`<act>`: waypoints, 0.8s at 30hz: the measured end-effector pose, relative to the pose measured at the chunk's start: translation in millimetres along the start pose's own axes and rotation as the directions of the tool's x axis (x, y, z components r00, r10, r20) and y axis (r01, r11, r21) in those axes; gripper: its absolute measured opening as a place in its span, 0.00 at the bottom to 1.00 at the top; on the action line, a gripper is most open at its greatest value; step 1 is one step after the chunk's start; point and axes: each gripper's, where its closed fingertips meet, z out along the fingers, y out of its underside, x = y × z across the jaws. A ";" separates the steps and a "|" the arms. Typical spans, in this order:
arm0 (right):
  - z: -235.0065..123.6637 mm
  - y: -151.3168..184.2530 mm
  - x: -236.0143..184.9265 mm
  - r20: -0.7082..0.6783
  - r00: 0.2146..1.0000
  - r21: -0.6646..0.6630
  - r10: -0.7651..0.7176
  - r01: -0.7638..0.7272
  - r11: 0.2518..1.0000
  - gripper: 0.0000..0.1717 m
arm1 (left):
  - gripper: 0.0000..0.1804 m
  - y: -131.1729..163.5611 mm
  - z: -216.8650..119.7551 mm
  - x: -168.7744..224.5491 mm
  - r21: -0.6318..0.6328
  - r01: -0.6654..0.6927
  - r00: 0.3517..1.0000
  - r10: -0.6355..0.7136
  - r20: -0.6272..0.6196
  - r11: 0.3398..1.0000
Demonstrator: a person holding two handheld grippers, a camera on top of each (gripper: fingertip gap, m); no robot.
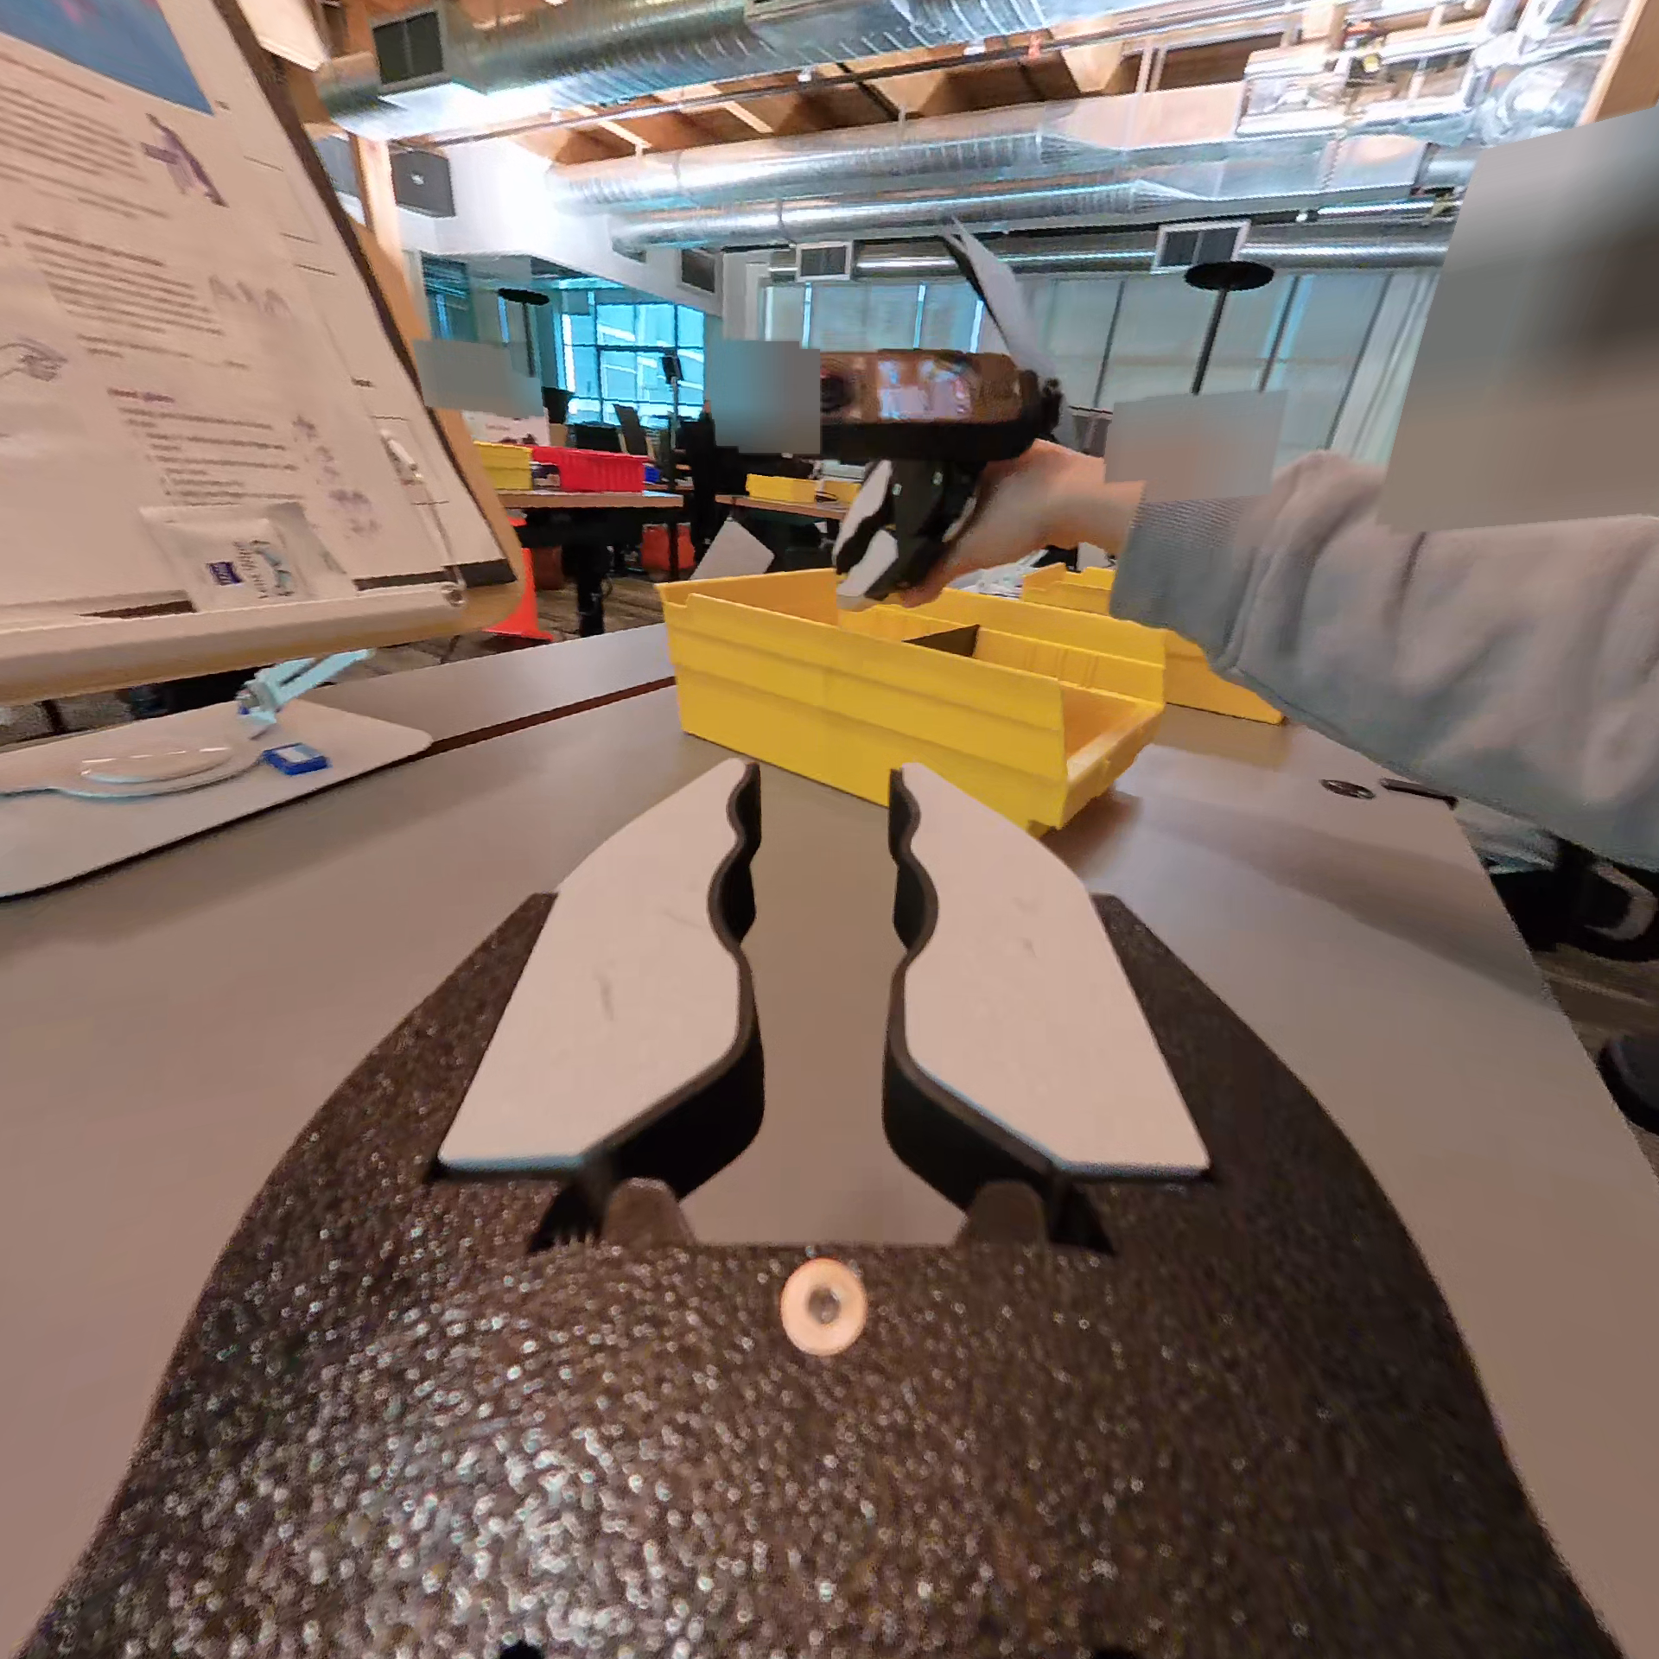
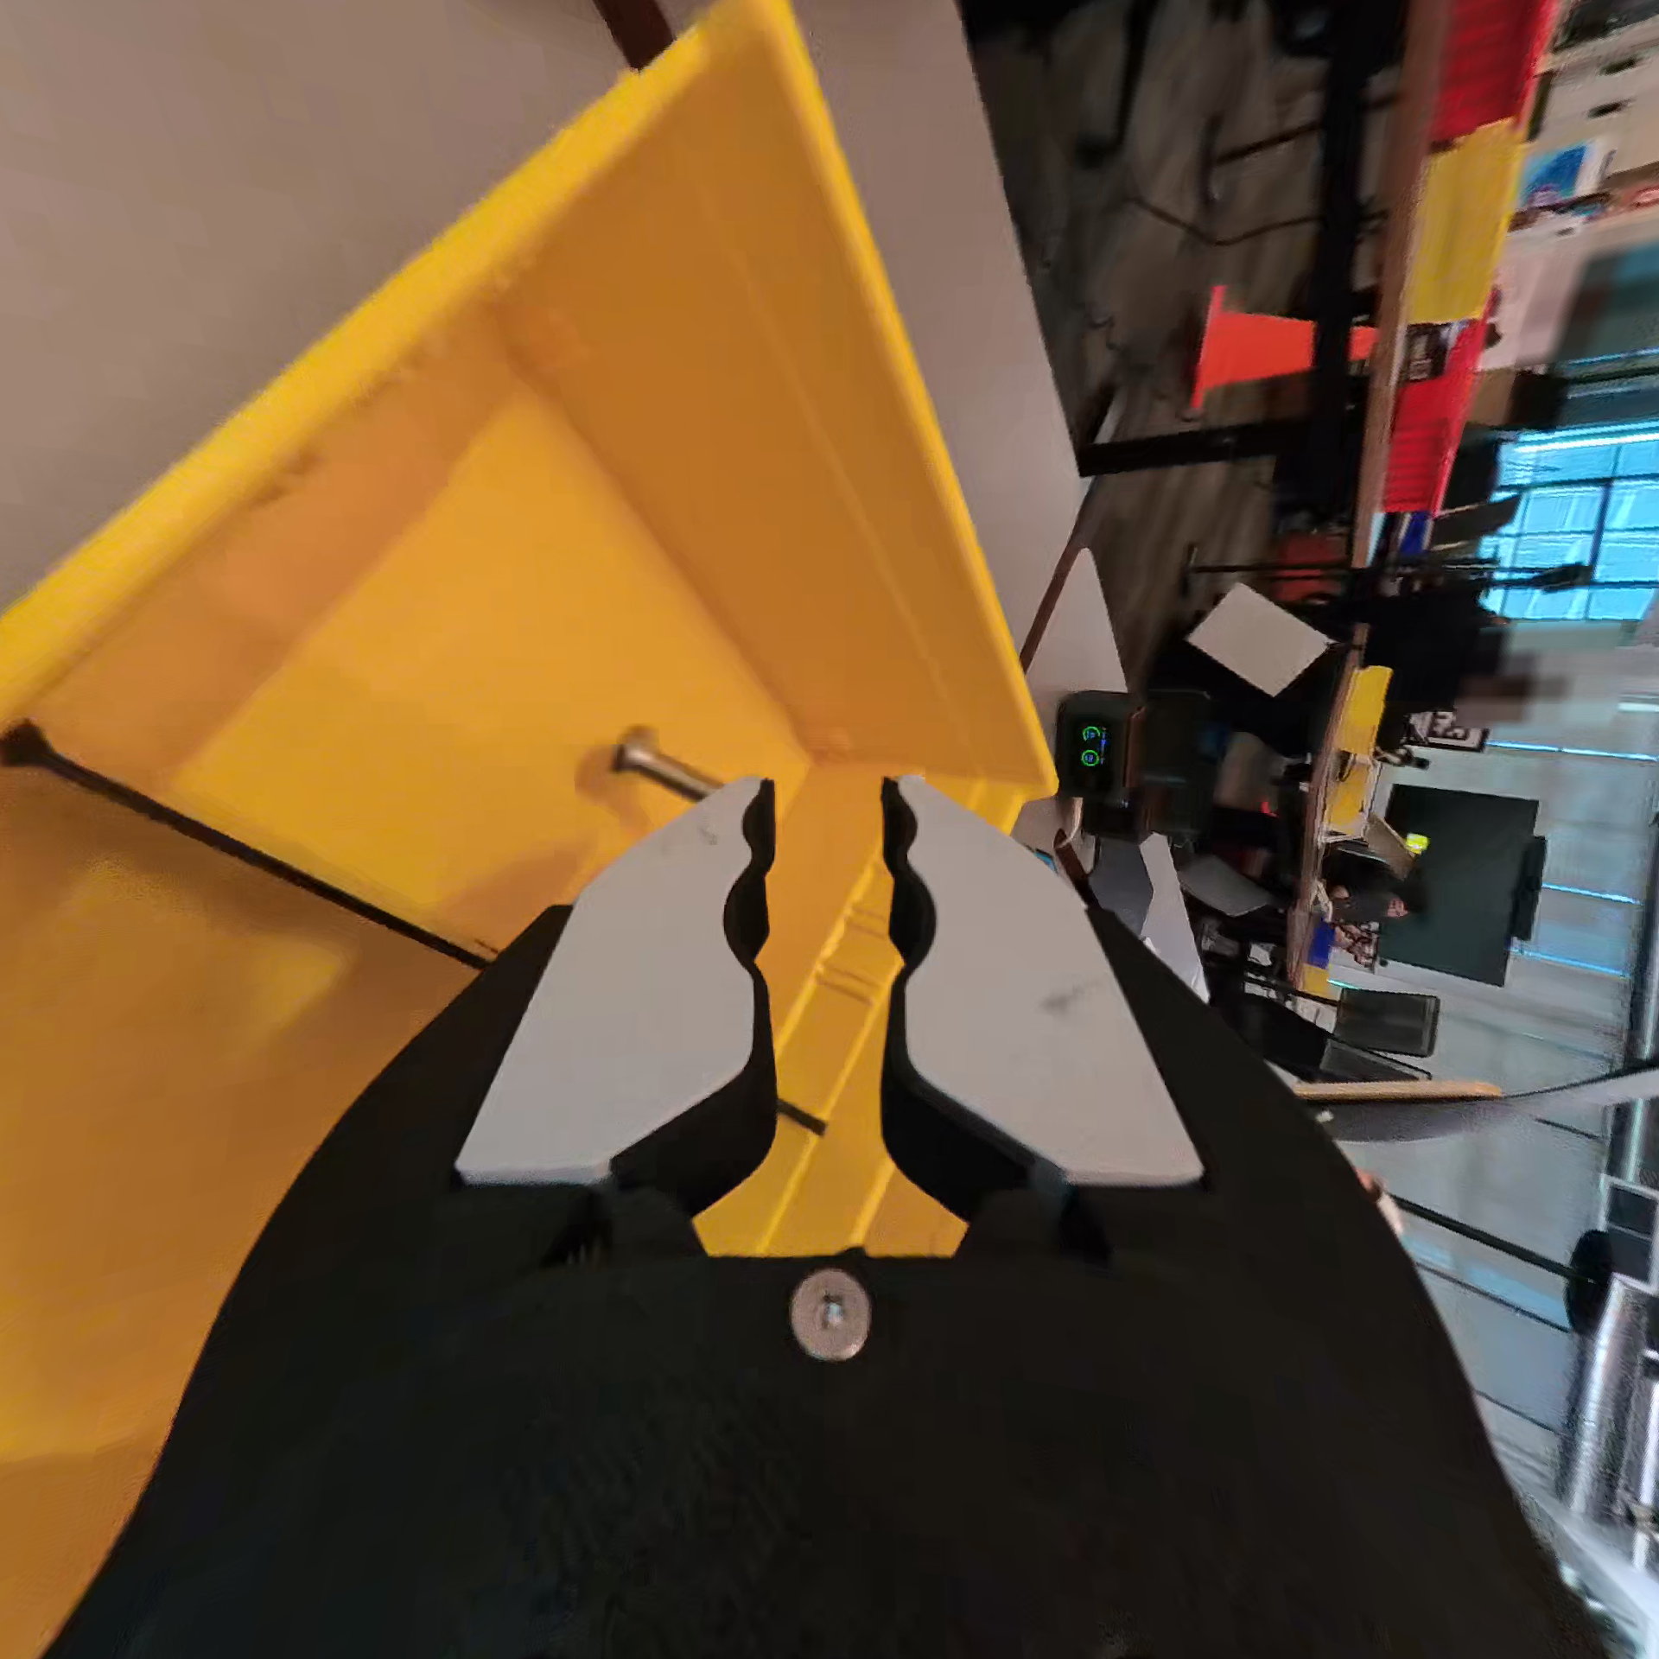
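While the left gripper [image 1: 824, 790] hovers spread and bare over the grey table [image 1: 269, 987], the yellow bin [image 1: 862, 718] sits at its 12 o'clock. Over that bin, the right gripper [image 2: 826, 799] is likewise spread and bare, a metal bolt [image 2: 651, 763] lying at its 10 o'clock.

An orange cone [image 1: 525, 597] was seen on the floor, well beyond the tongs and to their left. A slanted document stand [image 1: 224, 377] was placed nearer, at the left. Red bins [image 1: 588, 469] and silver ceiling ducts [image 1: 808, 171] were seen far ahead.
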 end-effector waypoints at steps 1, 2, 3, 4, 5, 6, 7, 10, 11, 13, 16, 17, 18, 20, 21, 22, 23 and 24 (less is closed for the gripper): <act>-3.8 -3.6 -0.8 -0.001 0.999 0.023 0.037 -0.037 0.999 0.16 | 0.14 -2.0 -1.9 -3.5 0.008 -0.012 1.000 0.012 0.022 1.000; -10.2 -9.4 -2.6 0.012 0.995 0.058 0.095 -0.095 0.994 0.18 | 0.14 -3.9 -3.9 -6.8 0.015 -0.030 0.999 0.030 0.043 0.999; -19.0 -16.6 -5.2 0.030 0.988 0.100 0.152 -0.155 0.983 0.19 | 0.13 -5.0 -5.9 -10.0 0.016 -0.052 0.997 0.051 0.066 0.999; -30.8 -24.7 -8.4 0.048 0.979 0.149 0.200 -0.205 0.967 0.20 | 0.11 -5.4 -8.1 -14.8 0.006 -0.075 0.992 0.074 0.101 0.997; -46.3 -34.6 -13.3 0.068 0.969 0.211 0.239 -0.248 0.945 0.21 | 0.11 -5.5 -10.8 -20.9 -0.014 -0.099 0.984 0.100 0.147 0.995; -65.5 -48.0 -21.5 0.105 0.957 0.295 0.272 -0.291 0.910 0.22 | 0.11 -7.2 -14.3 -26.3 -0.033 -0.123 0.974 0.127 0.189 0.992; -88.1 -64.2 -34.2 0.171 0.941 0.393 0.292 -0.337 0.855 0.22 | 0.12 -12.7 -18.6 -31.1 -0.039 -0.143 0.962 0.148 0.227 0.989; -165.4 -106.1 -86.3 0.429 0.869 0.629 0.247 -0.484 0.609 0.22 | 0.12 -49.3 -46.0 -50.9 0.008 -0.133 0.919 0.120 0.377 0.991; -189.6 -115.8 -102.1 0.493 0.845 0.682 0.207 -0.523 0.512 0.21 | 0.12 -62.2 -60.1 -60.5 0.020 -0.105 0.897 0.086 0.433 0.994; -224.2 -126.7 -129.2 0.552 0.823 0.748 0.132 -0.559 0.358 0.20 | 0.12 -79.1 -92.1 -81.6 0.000 -0.028 0.850 0.023 0.527 1.000; -237.7 -134.5 -164.5 0.544 0.837 0.803 0.058 -0.539 0.255 0.20 | 0.12 -74.0 -142.6 -115.6 -0.141 0.138 0.786 -0.022 0.617 0.980; -236.6 -135.4 -174.4 0.529 0.847 0.817 0.046 -0.523 0.242 0.21 | 0.15 -67.4 -157.8 -127.5 -0.183 0.198 0.766 -0.036 0.641 0.963; -234.7 -135.9 -183.1 0.515 0.857 0.829 0.036 -0.508 0.236 0.21 | 0.17 -59.5 -171.8 -141.3 -0.221 0.248 0.742 -0.039 0.669 0.943; -229.1 -138.0 -197.6 0.508 0.861 0.832 0.010 -0.494 0.254 0.22 | 0.18 -39.5 -197.9 -170.1 -0.311 0.361 0.682 -0.022 0.731 0.879; -227.2 -140.3 -200.6 0.518 0.855 0.823 0.007 -0.500 0.270 0.23 | 0.19 -29.7 -209.4 -183.5 -0.353 0.425 0.650 -0.009 0.760 0.834; -226.9 -142.6 -201.3 0.532 0.847 0.814 0.016 -0.517 0.265 0.24 | 0.19 -20.3 -218.8 -196.3 -0.390 0.482 0.623 0.007 0.783 0.785; -227.7 -144.1 -203.9 0.550 0.835 0.806 0.017 -0.536 0.249 0.24 | 0.19 -10.2 -225.7 -207.1 -0.421 0.540 0.604 0.013 0.797 0.729; -229.3 -144.6 -208.5 0.561 0.828 0.803 0.008 -0.547 0.237 0.24 | 0.20 0.3 -231.5 -216.3 -0.437 0.605 0.582 0.005 0.813 0.665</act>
